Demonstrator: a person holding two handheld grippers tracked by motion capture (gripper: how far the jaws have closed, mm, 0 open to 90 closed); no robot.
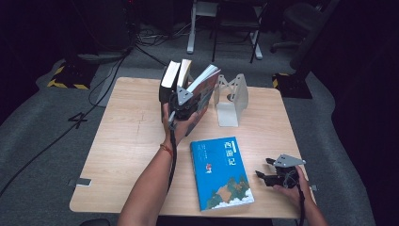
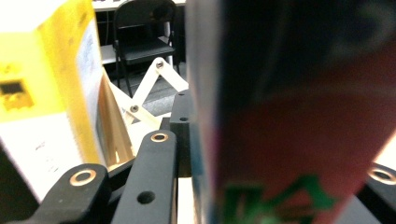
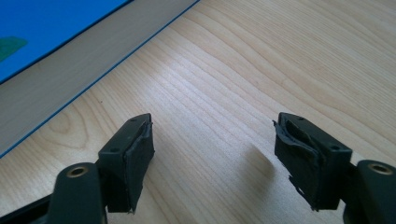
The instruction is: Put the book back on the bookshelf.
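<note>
The left gripper [image 1: 184,104] has its jaws clamped on a red-covered book [image 1: 203,89], held upright at the far side of the table [image 1: 127,141] beside two other standing books [image 1: 175,75] and a white bookend [image 1: 231,96]. The right gripper [image 1: 267,170] rests near the table's front edge, jaws apart and empty. A blue book [image 1: 221,172] lies flat just beside it — not yet shelved, I'd say. So the row looks partly built, with this one being set in place and the blue one left.
</note>
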